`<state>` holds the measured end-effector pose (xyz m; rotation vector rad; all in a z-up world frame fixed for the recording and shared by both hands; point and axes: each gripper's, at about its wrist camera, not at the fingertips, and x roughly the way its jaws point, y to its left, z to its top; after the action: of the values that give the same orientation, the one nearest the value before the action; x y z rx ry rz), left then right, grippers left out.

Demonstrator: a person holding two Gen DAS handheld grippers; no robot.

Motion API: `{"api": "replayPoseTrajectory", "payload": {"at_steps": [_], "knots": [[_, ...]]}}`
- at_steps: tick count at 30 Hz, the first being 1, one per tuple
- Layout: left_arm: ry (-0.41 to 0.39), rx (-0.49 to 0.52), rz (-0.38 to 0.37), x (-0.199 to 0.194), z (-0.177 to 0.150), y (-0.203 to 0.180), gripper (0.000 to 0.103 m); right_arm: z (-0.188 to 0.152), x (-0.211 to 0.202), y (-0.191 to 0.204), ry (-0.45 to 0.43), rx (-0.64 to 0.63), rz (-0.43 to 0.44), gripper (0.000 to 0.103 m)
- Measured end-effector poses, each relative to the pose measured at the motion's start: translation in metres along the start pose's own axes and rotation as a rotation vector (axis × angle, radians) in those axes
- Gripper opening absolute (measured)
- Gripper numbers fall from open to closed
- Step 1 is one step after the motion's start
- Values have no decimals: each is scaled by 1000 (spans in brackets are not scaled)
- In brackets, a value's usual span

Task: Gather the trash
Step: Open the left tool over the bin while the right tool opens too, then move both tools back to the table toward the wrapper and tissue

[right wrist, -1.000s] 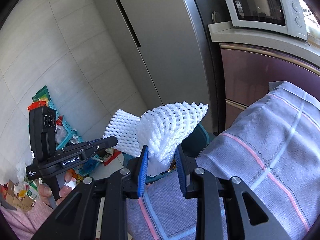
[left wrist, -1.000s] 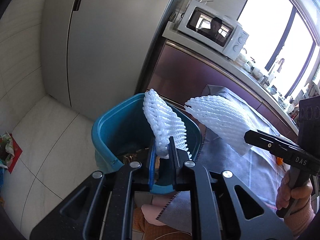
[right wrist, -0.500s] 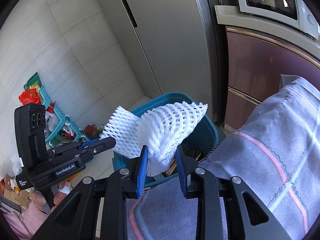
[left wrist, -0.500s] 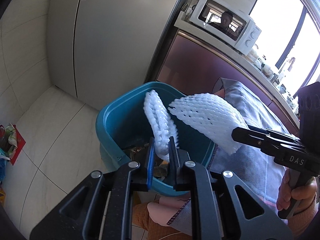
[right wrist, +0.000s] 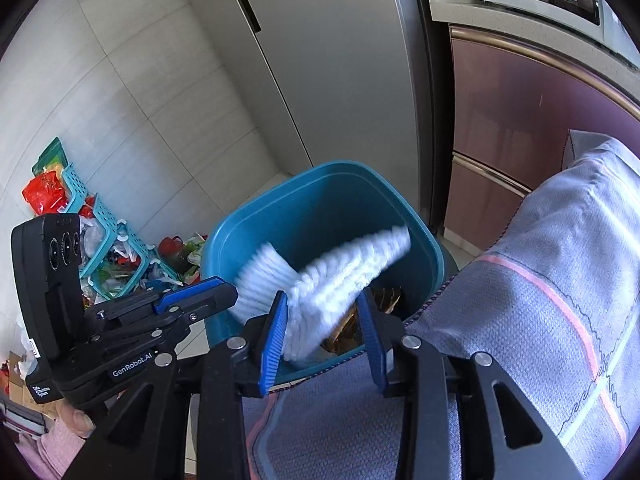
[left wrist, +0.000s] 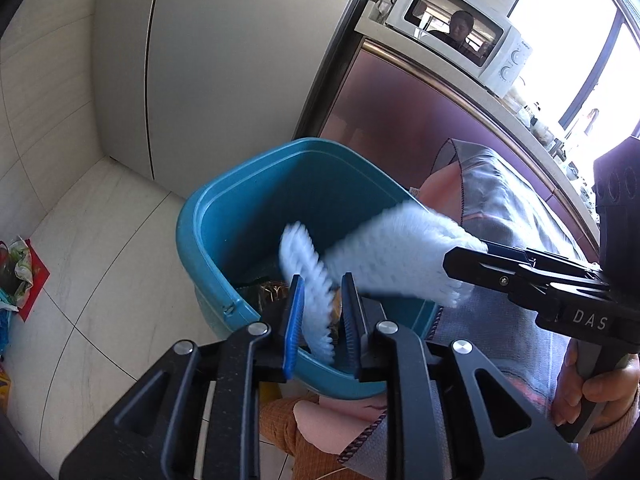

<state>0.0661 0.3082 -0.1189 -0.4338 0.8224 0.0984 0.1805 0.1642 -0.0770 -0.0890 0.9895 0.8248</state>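
Presently, both grippers are hanging over the teal bin [left wrist: 248, 216]. Left gripper [left wrist: 320, 320]: jaws just opening, a blurred white foam net [left wrist: 310, 280] slipping loose between the blue pads [left wrist: 293, 320], no longer clamped. Right gripper [right wrist: 322, 332]: jaws likewise parting wide, a second net [right wrist: 340, 280] sitting slack between them above the bin's brown wrappers [right wrist: 384, 296]. Striped cloth [right wrist: 540, 300] is lying beside the bin.

Pale tiled floor [left wrist: 100, 248] and walls [right wrist: 132, 92] surround a tall grey fridge [left wrist: 224, 60]. A white microwave [left wrist: 460, 28] sits above maroon cabinets [left wrist: 400, 120], beside bright windows [left wrist: 568, 40].
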Motion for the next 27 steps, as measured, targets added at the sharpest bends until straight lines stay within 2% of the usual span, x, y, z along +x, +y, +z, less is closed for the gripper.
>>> {"api": "replayPoseTrajectory", "payload": {"at_steps": [6,9,14,20,27], "knots": [[-5,-3,-9,1,-1,0,23,-1,-4,-6,-12,19,5,35],[-27,10,-18,-5,0,-6,28,-3,-11,-9,-29,27,13,40],[-61,45,-36,-18,0,-20,30,-6,-25,-14,-65,40,38,41],[-110,107,-90,-37,1,-48,38,-19,-66,-18,-146,29,42,41],[-111,211,-203,-47,-8,-97,43,-54,-134,-33,-267,47,-6,44]]}}
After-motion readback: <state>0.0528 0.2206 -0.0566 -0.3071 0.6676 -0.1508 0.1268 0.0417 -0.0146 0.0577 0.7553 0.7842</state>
